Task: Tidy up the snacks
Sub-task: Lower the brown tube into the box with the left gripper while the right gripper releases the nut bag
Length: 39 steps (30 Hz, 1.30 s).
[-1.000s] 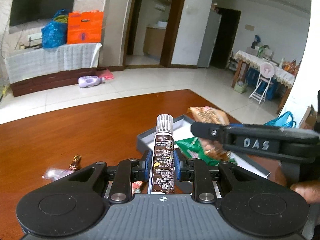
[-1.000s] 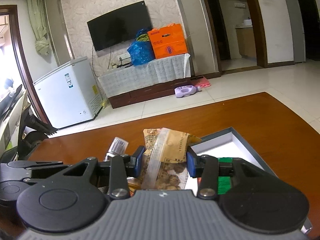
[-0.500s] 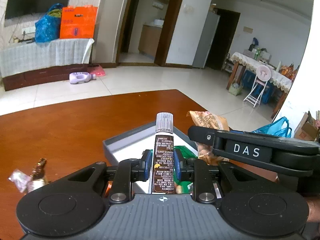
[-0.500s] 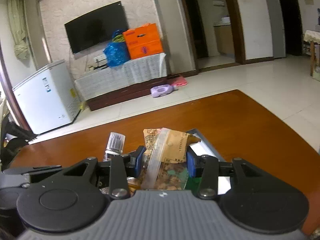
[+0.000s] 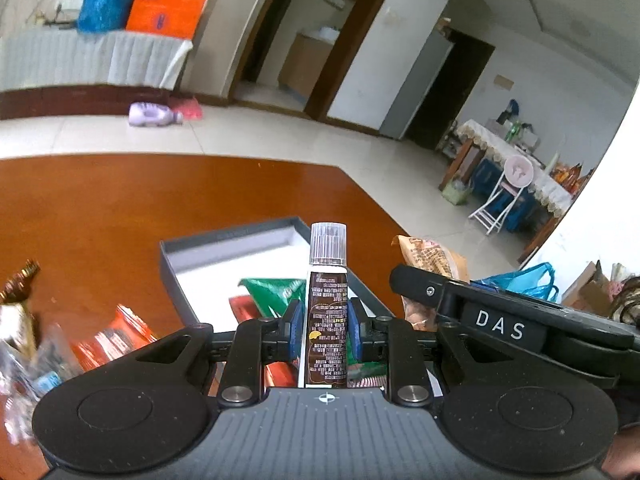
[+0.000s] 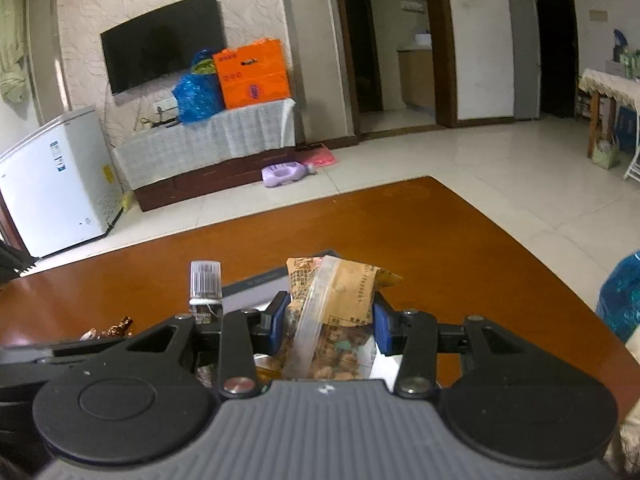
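My left gripper [image 5: 323, 330] is shut on a brown tube with a clear ribbed cap [image 5: 326, 304], held upright over a grey box with a white floor [image 5: 224, 240]. Green [image 5: 276, 288] and red [image 5: 244, 308] packets lie in that box. My right gripper [image 6: 327, 320] is shut on a tan snack bag with a clear strip [image 6: 336, 300]. That bag [image 5: 430, 256] and the right gripper's black body marked DAS [image 5: 500, 324] show at the right of the left wrist view. In the right wrist view the tube's cap [image 6: 205, 280] pokes up at the left, with the box's grey wall [image 6: 256, 280] behind it.
Loose sweets and an orange packet [image 5: 116, 336] lie on the brown wooden table [image 5: 120, 208] left of the box. More wrapped sweets [image 6: 112, 328] show in the right wrist view. A blue plastic bag [image 6: 622, 300] sits off the table's right edge.
Both grippers have swung over the table with their loads. The grey box has come in under the tube, and the loose sweets have slid to the far left of the left wrist view.
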Tool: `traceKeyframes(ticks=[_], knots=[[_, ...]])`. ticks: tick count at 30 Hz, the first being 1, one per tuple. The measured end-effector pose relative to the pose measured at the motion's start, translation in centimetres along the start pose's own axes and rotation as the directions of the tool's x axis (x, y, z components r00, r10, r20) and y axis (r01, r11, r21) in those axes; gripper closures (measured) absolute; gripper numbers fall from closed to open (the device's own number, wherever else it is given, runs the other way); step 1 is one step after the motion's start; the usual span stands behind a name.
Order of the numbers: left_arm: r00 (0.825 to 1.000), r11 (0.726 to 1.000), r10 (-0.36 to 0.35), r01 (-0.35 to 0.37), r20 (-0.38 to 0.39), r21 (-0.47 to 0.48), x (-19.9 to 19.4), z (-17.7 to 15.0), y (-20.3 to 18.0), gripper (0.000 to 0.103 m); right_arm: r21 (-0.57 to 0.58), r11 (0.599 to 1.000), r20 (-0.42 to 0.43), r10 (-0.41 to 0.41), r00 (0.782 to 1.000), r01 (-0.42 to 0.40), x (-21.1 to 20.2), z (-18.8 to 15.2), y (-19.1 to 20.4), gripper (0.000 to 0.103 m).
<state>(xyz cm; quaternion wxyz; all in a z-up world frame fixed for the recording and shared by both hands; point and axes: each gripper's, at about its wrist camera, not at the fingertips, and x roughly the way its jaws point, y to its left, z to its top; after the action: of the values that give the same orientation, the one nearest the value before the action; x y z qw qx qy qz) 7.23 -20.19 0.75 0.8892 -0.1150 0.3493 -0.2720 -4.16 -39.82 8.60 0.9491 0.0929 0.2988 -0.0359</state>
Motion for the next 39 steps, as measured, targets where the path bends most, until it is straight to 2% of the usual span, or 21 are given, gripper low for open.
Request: traceKeyframes(ticks=[9,16,19,24,27,29,35,36,37,38,39], knots=[[0.998,1.0,0.019,-0.02,-0.057,-0.006,1.9,-1.5,0.1,0.078,0.017,1.0,-0.105,-0.011,0.994,0.013,2.4,-0.7,-0.8,0.06],[0.997,0.999,0.021,-0.024,-0.081,-0.027,3.3,-2.7,0.5,0.079,0.02,0.999,-0.204,-0.03,0.979,0.034,4.5,-1.7,-1.1,0.06],[0.997,0.999,0.015,-0.018,-0.081,-0.039,3.2,-3.0,0.5,0.078,0.011,0.999,-0.213,-0.04,0.976,0.043,4.8,-1.8,-1.0,0.06],[0.994,0.992,-0.039,0.027,-0.1,-0.12,4.2,-3.4,1.3,0.075,0.007,0.997,-0.216,-0.07,0.974,0.073,4.6,-1.9,-0.6,0.059],[0.995,0.997,-0.021,0.013,-0.096,-0.082,4.0,-3.3,0.7,0.073,0.009,0.997,-0.216,-0.077,0.973,0.081,4.2,-1.9,-0.9,0.059],[0.995,0.998,0.001,-0.006,-0.099,-0.055,3.6,-3.1,0.5,0.069,0.008,0.997,-0.208,-0.075,0.975,0.078,3.9,-1.9,-1.1,0.058],[0.994,0.997,-0.013,0.006,-0.107,-0.071,2.9,-2.8,0.4,0.064,0.018,0.997,-0.196,-0.072,0.978,0.077,3.1,-1.9,-1.5,0.047],[0.993,0.997,-0.026,0.019,-0.112,-0.07,2.9,-2.8,0.3,0.057,0.023,0.996,-0.185,-0.078,0.98,0.083,2.9,-1.9,-1.6,0.046],[0.992,0.997,-0.048,0.041,-0.117,-0.061,2.9,-2.8,0.0,0.055,0.031,0.996,-0.167,-0.081,0.983,0.088,2.6,-1.7,-1.6,0.042],[0.991,0.998,-0.057,0.053,-0.117,-0.04,2.8,-2.8,-0.5,0.054,0.043,0.996,-0.152,-0.072,0.986,0.079,2.4,-1.6,-1.7,0.031],[0.992,0.999,-0.051,0.05,-0.114,-0.018,2.7,-2.9,-0.9,0.054,0.048,0.997,-0.139,-0.055,0.989,0.062,2.3,-1.5,-1.6,0.027]])
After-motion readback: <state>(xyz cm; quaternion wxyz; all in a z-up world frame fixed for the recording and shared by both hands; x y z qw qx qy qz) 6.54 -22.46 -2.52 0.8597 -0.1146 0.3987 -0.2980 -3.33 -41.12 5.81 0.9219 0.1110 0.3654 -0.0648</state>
